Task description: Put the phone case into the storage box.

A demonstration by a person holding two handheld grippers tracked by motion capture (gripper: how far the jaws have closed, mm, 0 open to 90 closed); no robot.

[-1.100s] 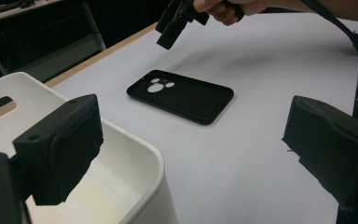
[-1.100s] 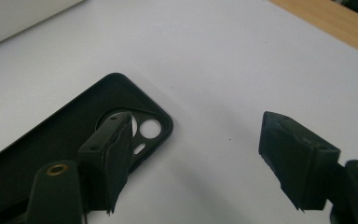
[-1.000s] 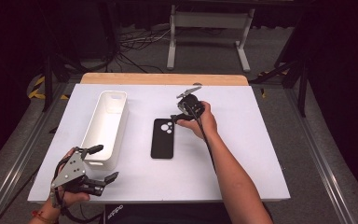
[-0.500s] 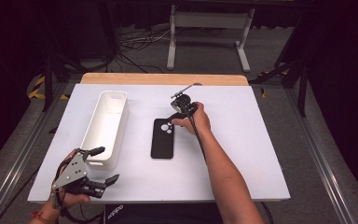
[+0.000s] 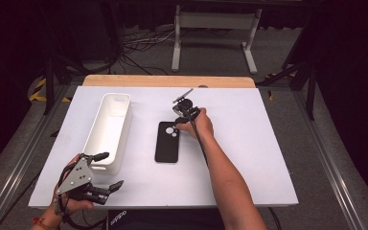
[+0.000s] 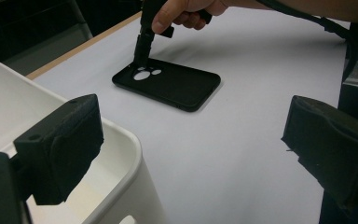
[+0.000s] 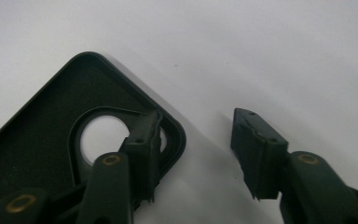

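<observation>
A black phone case (image 5: 166, 143) lies flat on the white table, inner side up, camera cutouts at its far end. My right gripper (image 5: 178, 120) points down at that far end and is open. In the right gripper view (image 7: 196, 154) one jaw rests inside the case (image 7: 42, 135) by the round cutout and the other stands on the bare table outside the case's corner. My left gripper (image 5: 111, 169) is held open near the table's front left, with nothing between its jaws (image 6: 191, 149). From there the case (image 6: 177, 88) lies ahead.
A long white bin (image 5: 109, 129) stands left of the case, its near rim (image 6: 121, 140) just under my left gripper. A wooden strip (image 5: 167, 80) runs along the table's far edge. Bare white tabletop (image 5: 249, 143) stretches right of the case.
My right gripper has dropped and shifted left onto the case's camera end. The left gripper has stayed put.
</observation>
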